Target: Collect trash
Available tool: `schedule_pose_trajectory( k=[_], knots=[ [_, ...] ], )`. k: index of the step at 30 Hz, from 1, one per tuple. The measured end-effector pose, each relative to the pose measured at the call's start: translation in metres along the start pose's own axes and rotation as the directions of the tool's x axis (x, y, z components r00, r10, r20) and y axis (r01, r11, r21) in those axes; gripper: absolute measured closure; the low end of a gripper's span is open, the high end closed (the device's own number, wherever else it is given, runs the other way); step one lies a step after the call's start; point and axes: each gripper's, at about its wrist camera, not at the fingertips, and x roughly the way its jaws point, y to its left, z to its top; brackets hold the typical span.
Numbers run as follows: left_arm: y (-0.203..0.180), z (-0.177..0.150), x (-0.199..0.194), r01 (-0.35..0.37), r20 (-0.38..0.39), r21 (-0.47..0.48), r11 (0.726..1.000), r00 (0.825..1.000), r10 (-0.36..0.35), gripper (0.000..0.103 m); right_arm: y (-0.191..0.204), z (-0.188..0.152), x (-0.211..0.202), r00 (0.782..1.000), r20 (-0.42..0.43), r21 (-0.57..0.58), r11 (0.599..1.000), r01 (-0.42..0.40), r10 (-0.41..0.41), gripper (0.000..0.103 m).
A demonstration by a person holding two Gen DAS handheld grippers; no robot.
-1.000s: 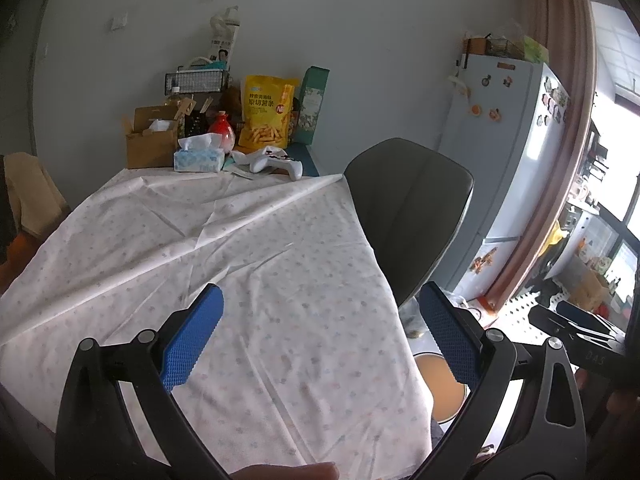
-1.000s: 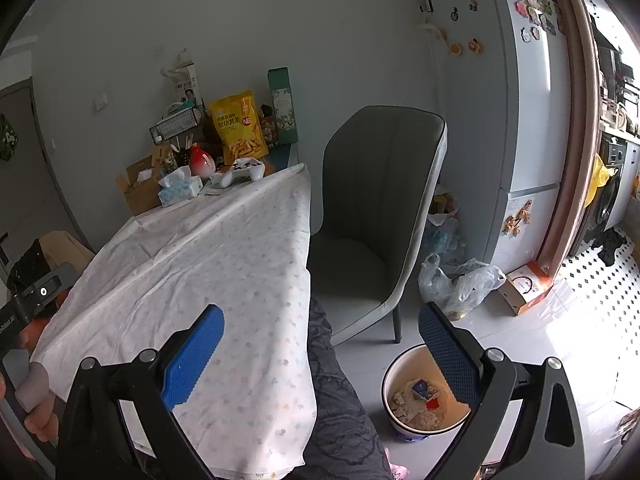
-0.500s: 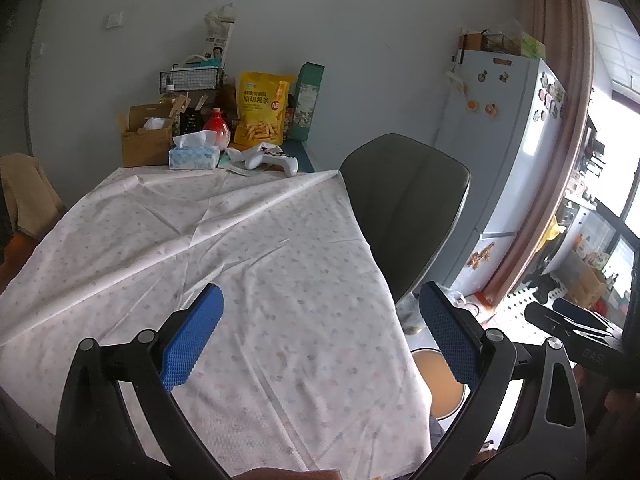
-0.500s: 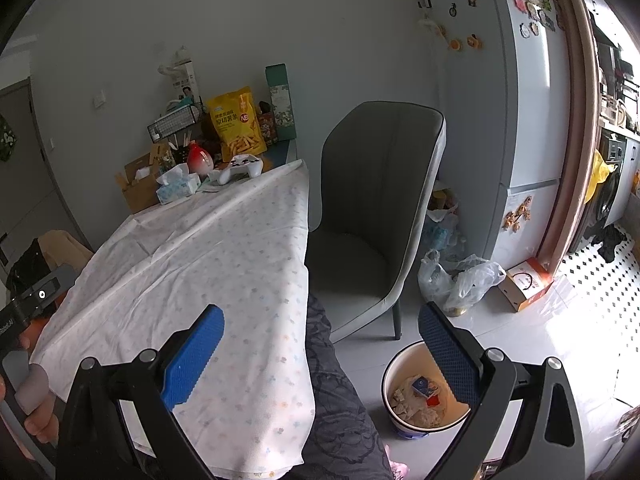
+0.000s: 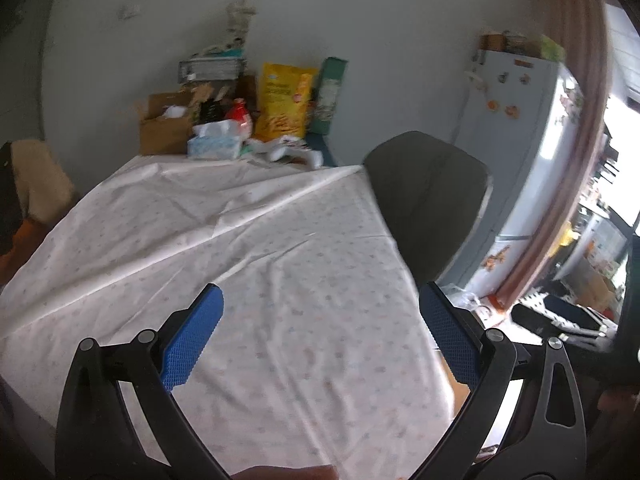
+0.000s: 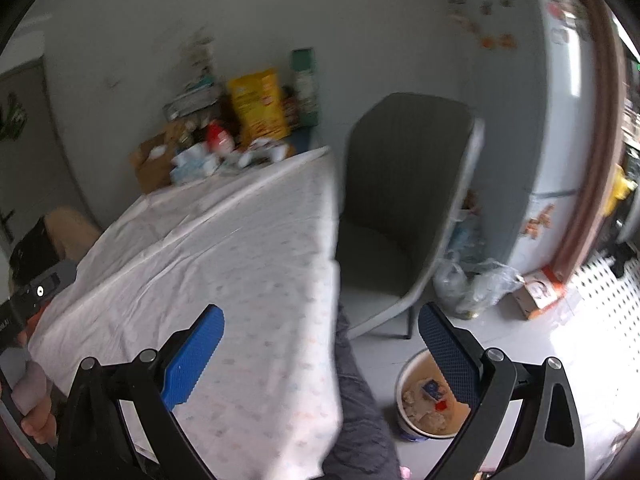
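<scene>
My left gripper (image 5: 320, 338) is open and empty above the near part of the table with its patterned white cloth (image 5: 240, 248). My right gripper (image 6: 320, 350) is open and empty above the table's right edge (image 6: 334, 248). A round bin (image 6: 424, 402) holding several pieces of trash stands on the floor below the right gripper's right finger. The bin's rim (image 5: 450, 380) shows only partly in the left wrist view, behind the cloth edge. No loose trash shows on the near cloth.
At the table's far end stand a cardboard box (image 5: 166, 130), a tissue box (image 5: 214, 144), a yellow snack bag (image 5: 284, 100) and a green carton (image 5: 330, 94). A grey chair (image 6: 396, 204) is beside the table, plastic bags (image 6: 476, 284) and a fridge (image 6: 536, 120) beyond.
Both views have shifted slightly and are now motion-blurred; both cameras are moving. Both grippers stay open and empty.
</scene>
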Motion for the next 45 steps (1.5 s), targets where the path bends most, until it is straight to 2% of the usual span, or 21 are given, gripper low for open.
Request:
schedule_pose_trajectory(
  k=[4,10,12,15,18,19,20,21,24,26,27,30,45],
  knots=[
    [0.041,-0.006,0.018,-0.118,-0.046,-0.087,0.989,0.992,0.114,0.006,0.048,0.0,0.045,0.995,-0.065,-0.101,0.992,-0.082,0.075,0.008],
    [0.107,-0.027,0.051,-0.304,-0.163,-0.21,0.929,0.948,0.273,0.006,0.113,-0.013,0.107,0.973,-0.176,-0.232,0.954,-0.19,0.15,0.008],
    [0.124,-0.035,0.062,-0.364,-0.204,-0.24,0.9,0.925,0.32,0.006,0.129,-0.017,0.125,0.964,-0.214,-0.27,0.939,-0.213,0.157,0.008],
    [0.149,-0.045,0.08,-0.462,-0.282,-0.29,0.838,0.878,0.387,0.006,0.147,-0.021,0.147,0.952,-0.261,-0.307,0.921,-0.241,0.162,0.008],
    [0.163,-0.05,0.093,-0.502,-0.319,-0.331,0.799,0.856,0.406,0.006,0.163,-0.023,0.164,0.947,-0.284,-0.353,0.903,-0.246,0.147,0.008],
    [0.169,-0.051,0.099,-0.528,-0.344,-0.336,0.78,0.84,0.42,0.006,0.167,-0.024,0.168,0.947,-0.288,-0.364,0.898,-0.247,0.144,0.008],
    [0.171,-0.051,0.104,-0.543,-0.362,-0.334,0.771,0.829,0.427,0.006,0.171,-0.024,0.173,0.945,-0.293,-0.377,0.892,-0.25,0.142,0.008],
    [0.176,-0.052,0.112,-0.566,-0.399,-0.324,0.758,0.808,0.433,0.006,0.176,-0.024,0.178,0.944,-0.3,-0.392,0.884,-0.254,0.138,0.008],
    [0.17,-0.046,0.128,-0.62,-0.423,-0.226,0.751,0.757,0.497,0.005,0.183,-0.025,0.186,0.943,-0.295,-0.415,0.869,-0.269,0.15,0.008],
    [0.169,-0.045,0.132,-0.605,-0.387,-0.222,0.765,0.775,0.5,0.004,0.182,-0.025,0.189,0.942,-0.291,-0.398,0.873,-0.281,0.17,0.008],
    [0.168,-0.045,0.132,-0.606,-0.361,-0.231,0.761,0.779,0.512,0.004,0.179,-0.023,0.19,0.936,-0.302,-0.378,0.878,-0.293,0.182,0.007],
    [0.168,-0.045,0.132,-0.618,-0.363,-0.236,0.75,0.772,0.522,0.004,0.179,-0.023,0.191,0.935,-0.302,-0.38,0.877,-0.295,0.183,0.007],
    [0.17,-0.043,0.136,-0.617,-0.364,-0.238,0.75,0.773,0.52,0.004,0.179,-0.022,0.194,0.935,-0.303,-0.379,0.877,-0.296,0.185,0.007]
  ],
)
